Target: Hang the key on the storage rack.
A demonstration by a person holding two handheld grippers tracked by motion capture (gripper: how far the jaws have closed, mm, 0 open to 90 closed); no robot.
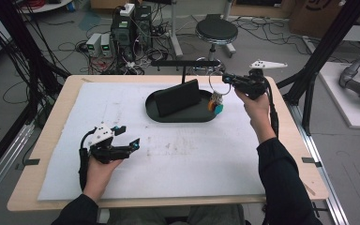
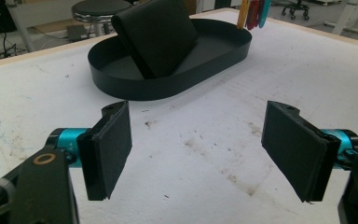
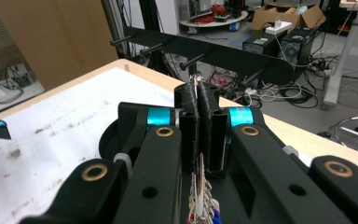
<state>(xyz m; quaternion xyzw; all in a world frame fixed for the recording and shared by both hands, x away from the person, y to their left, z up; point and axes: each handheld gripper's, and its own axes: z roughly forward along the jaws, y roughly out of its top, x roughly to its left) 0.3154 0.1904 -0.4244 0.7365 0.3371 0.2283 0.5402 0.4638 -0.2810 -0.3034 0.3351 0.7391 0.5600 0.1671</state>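
A black tray (image 1: pixel 178 115) sits on a white, brown-stained mat (image 1: pixel 168 154); orange and teal tags (image 1: pixel 215 107), perhaps red too, hang from a silver ring (image 1: pixel 214 82).

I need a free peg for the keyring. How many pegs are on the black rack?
5 show in the right gripper view along the black rack. The right hand-held gripper may hide more.

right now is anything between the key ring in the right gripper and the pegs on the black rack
Nothing visible is. The right gripper holds the key ring just short of the black rack, with open air up to its pegs.
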